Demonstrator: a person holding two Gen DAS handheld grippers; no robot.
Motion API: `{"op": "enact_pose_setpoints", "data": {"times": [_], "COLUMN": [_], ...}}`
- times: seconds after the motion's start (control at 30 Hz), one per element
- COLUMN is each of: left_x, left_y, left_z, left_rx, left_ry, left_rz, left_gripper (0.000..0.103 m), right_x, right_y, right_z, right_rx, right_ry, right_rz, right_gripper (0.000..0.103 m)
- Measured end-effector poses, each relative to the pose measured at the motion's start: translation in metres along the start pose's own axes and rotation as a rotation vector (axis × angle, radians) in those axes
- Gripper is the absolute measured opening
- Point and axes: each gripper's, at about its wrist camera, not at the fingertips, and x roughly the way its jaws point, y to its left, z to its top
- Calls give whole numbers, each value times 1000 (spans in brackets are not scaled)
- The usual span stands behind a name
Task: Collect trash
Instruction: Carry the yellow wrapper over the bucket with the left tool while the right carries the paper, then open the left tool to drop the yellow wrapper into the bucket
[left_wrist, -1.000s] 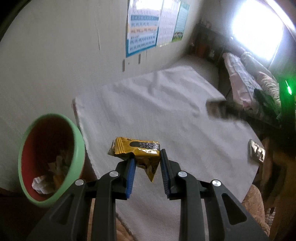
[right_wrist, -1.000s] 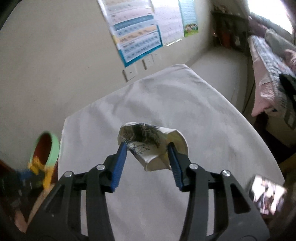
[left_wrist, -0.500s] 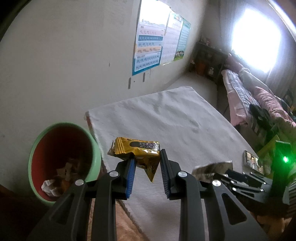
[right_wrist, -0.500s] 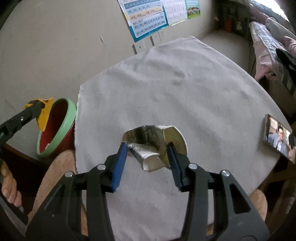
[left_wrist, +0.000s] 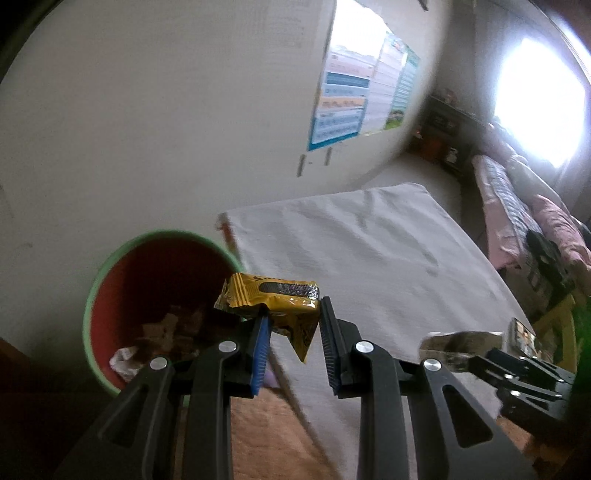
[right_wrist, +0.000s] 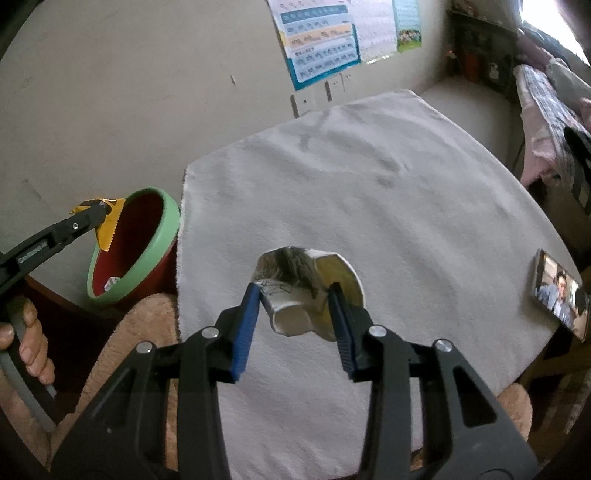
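Observation:
My left gripper (left_wrist: 293, 323) is shut on a yellow snack wrapper (left_wrist: 275, 299) and holds it over the right rim of the green-rimmed red trash bin (left_wrist: 110, 266), which has paper scraps inside. In the right wrist view the left gripper (right_wrist: 99, 214) holds the wrapper (right_wrist: 109, 225) over the bin (right_wrist: 155, 240). My right gripper (right_wrist: 293, 295) is shut on a crushed white paper cup (right_wrist: 306, 291) above the white-clothed table (right_wrist: 369, 184). The right gripper with the cup (left_wrist: 454, 341) shows at the lower right of the left wrist view.
A phone (right_wrist: 559, 293) with a lit screen lies at the table's right edge. The bin stands off the table's left edge by the wall. Posters (right_wrist: 321, 40) hang on the wall. A bed (left_wrist: 517, 206) is at the far right.
My left gripper has moved left with the wrapper, from over the table to over the bin. My right gripper with the cup has drawn back and toward the bin side.

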Motion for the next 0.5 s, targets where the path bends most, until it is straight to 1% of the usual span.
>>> {"op": "enact_pose_setpoints", "data": {"times": [0.27,0.5], "left_x": [-1,-2], "left_y": [43,69], "left_z": [2,5], "left_rx": [-64,-96], "left_ry": [-9,-18], "left_rz": [84,133], "left_gripper": [24,24], "right_x": [2,1], "right_y": [30,64], "right_z": [10,26], "right_rx": [-52,-112], "right_ry": [-9,-34], "right_rz": [48,100], "right_gripper": [38,38]}}
